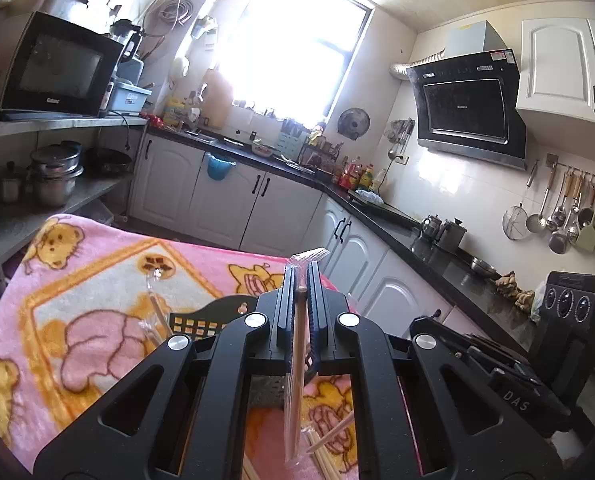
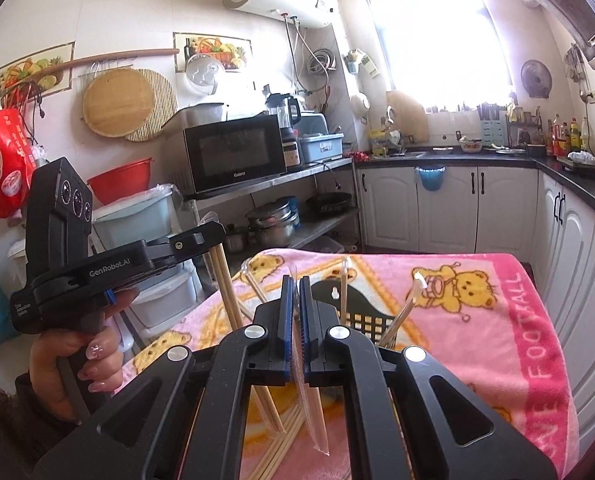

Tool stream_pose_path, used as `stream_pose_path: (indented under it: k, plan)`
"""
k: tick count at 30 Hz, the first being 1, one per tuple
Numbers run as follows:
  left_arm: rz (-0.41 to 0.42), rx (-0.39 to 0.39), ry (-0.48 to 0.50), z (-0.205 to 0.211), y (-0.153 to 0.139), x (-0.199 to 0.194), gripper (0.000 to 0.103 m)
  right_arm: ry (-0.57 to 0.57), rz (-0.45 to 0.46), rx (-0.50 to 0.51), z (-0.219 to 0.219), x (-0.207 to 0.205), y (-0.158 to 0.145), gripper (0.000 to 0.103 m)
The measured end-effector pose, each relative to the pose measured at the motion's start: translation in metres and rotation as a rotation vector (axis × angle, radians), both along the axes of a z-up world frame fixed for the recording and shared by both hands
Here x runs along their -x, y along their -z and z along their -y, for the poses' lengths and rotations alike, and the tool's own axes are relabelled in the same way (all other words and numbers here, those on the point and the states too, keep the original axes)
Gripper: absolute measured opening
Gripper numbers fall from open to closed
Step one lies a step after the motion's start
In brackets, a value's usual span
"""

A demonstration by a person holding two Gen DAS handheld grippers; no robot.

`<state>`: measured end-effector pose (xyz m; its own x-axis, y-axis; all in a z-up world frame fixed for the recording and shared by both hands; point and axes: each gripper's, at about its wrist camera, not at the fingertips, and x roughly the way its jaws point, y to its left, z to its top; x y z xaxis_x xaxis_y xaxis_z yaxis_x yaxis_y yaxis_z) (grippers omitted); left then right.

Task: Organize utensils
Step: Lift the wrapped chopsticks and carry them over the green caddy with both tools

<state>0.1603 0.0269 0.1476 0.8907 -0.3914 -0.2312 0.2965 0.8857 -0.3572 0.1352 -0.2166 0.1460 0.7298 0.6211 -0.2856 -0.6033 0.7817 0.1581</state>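
Close to the left camera, the left hand-held gripper [image 1: 302, 280] was shut tight on a clear plastic sleeve with a wooden chopstick pair inside [image 1: 295, 360]. The sleeve stood almost upright between the two black fingers, and its crinkly top poked out above them.

Close to the right camera, the right hand-held gripper [image 2: 296, 292] pinched another thin clear plastic wrapper [image 2: 311, 408] that hung down below it. Under both lay loose pale wooden chopsticks [image 2: 281, 444] on the fluffy pink blanket with yellow bears [image 2: 477, 320] that covered the desk.

Just past the fingers sat a black plastic basket with square holes [image 2: 361, 320]. Some wrapped chopsticks [image 2: 401, 316] leaned up out of it.

Off to the side, a person's hand with pink nails [image 2: 77, 360] gripped the handle of the left tool, which clamped its chopsticks.

Far away stood white kitchen cupboards [image 2: 445, 208] and a black microwave oven [image 2: 235, 152].
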Motion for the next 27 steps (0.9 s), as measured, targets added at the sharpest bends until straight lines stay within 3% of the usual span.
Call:
stream_pose_path:
  k: [11, 27]
  plan:
    - [0.037, 0.007, -0.032, -0.005, -0.015, -0.008, 0.003, 0.013, 0.06, -0.026, 0.0, -0.008, -0.018, 0.004]
    - [0.109, 0.028, -0.121, -0.016, -0.041, -0.023, 0.003, 0.074, 0.226, -0.027, -0.009, -0.032, -0.058, 0.004]
